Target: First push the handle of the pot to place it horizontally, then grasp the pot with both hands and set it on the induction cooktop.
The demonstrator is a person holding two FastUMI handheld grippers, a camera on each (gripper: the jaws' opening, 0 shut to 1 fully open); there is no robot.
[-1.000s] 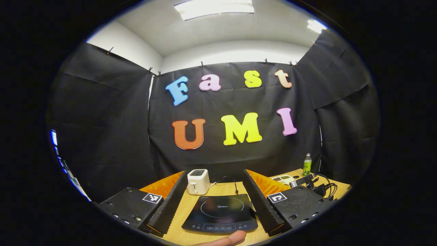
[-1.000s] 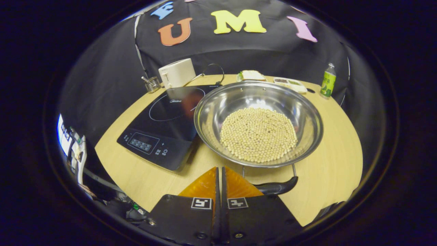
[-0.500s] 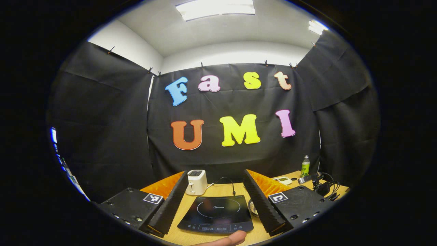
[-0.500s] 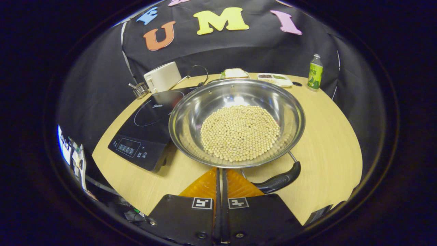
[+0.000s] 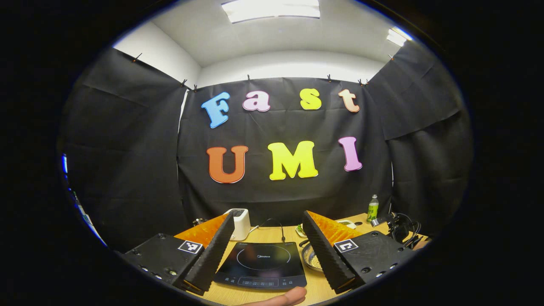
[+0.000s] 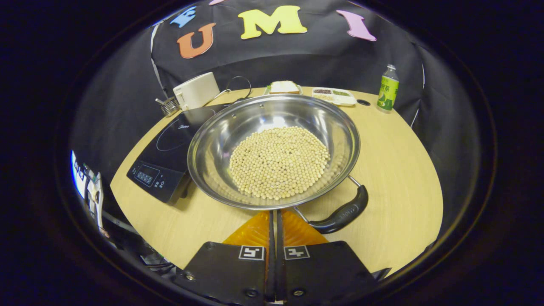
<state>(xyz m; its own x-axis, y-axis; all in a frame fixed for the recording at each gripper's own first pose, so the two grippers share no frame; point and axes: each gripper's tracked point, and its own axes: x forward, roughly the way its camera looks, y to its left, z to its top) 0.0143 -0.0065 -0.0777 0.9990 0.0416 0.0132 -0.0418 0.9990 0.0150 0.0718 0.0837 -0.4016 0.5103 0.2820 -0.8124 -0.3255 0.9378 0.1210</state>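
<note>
A steel pot (image 6: 238, 127) holding pale beans sits on the wooden table (image 6: 395, 170). Its black handle (image 6: 342, 214) points toward the near right. My right gripper (image 6: 274, 212) is shut with nothing between its fingers, and its tips are at the pot's near rim, just left of the handle. The black induction cooktop (image 6: 163, 148) lies left of the pot, whose rim overlaps its right side. In the left gripper view my left gripper (image 5: 267, 214) stands open above the cooktop (image 5: 261, 265). A sliver of the pot (image 5: 310, 257) shows beside the right finger.
At the table's far side stand a white toaster (image 6: 195, 89), a small metal rack (image 6: 169, 106), a plate of food (image 6: 284, 87), a divided tray (image 6: 333, 95) and a green bottle (image 6: 387, 87). A person's fingertip (image 5: 282, 297) shows in the left gripper view, cables (image 5: 401, 229) at its right.
The pot has slid left and turned, and its handle has swung out to the right. My right gripper followed its rim. The left gripper drew back, bringing the pot's edge into view.
</note>
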